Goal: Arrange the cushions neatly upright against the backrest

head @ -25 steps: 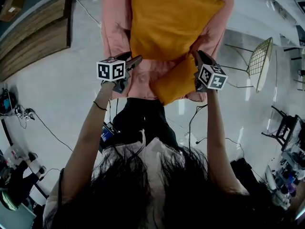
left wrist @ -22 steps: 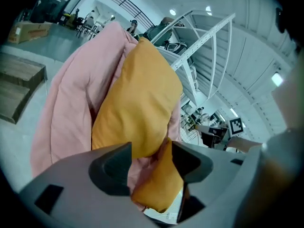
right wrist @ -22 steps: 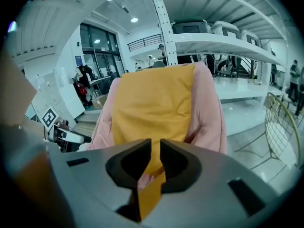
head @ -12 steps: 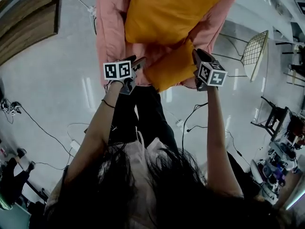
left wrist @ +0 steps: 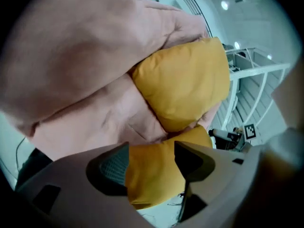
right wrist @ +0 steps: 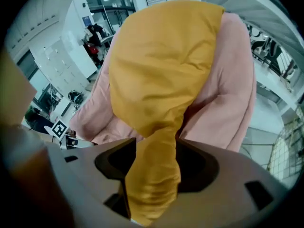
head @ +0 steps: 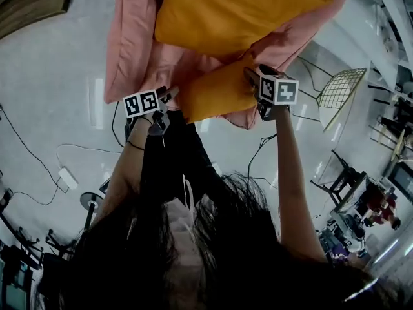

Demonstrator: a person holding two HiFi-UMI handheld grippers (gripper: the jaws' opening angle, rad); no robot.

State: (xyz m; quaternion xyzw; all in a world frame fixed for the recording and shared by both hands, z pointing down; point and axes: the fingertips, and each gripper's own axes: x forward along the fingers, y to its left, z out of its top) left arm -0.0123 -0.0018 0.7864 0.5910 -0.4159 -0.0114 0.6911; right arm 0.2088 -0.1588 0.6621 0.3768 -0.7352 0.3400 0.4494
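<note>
**Scene:** armchair with cushions, seen from above and along both tools.

1. Small orange fabric cushion (head: 216, 92). It lies across the front edge of the seat, between the two tools. Its upper edge touches the lower corner of item 2.
2. Large square orange fabric cushion (head: 232, 11). It is on the seat behind item 1 and leans back on the pink padding. It covers most of the backrest, so little of that surface shows.
3. Pink padded fabric armchair (head: 135, 37). Its soft, creased arms rise on both sides of the cushions.
4. Left hand-held gripper (left wrist: 152, 152). Its jaws are opening. One end of the small cushion fills the gap and lies against both pads.
5. Right hand-held gripper (right wrist: 155, 148). Its jaws are opening. A bunched corner of the small cushion hangs between them, with dark gaps on both sides, so neither pad presses on it. That corner hides the lower seat in the right gripper view.
6. Two marker cubes, left (head: 142, 103) and right (head: 279, 89), one on each tool.

**Surroundings**
- Glossy grey floor (head: 58, 76).
- Yellow wire-mesh chair (head: 339, 95), to the right of the armchair and apart from it.
- Thin dark cable (head: 39, 166) trailing to a white block (head: 66, 178) on the left.
- Dark hair (head: 213, 250), filling the lower part of the head view.
</note>
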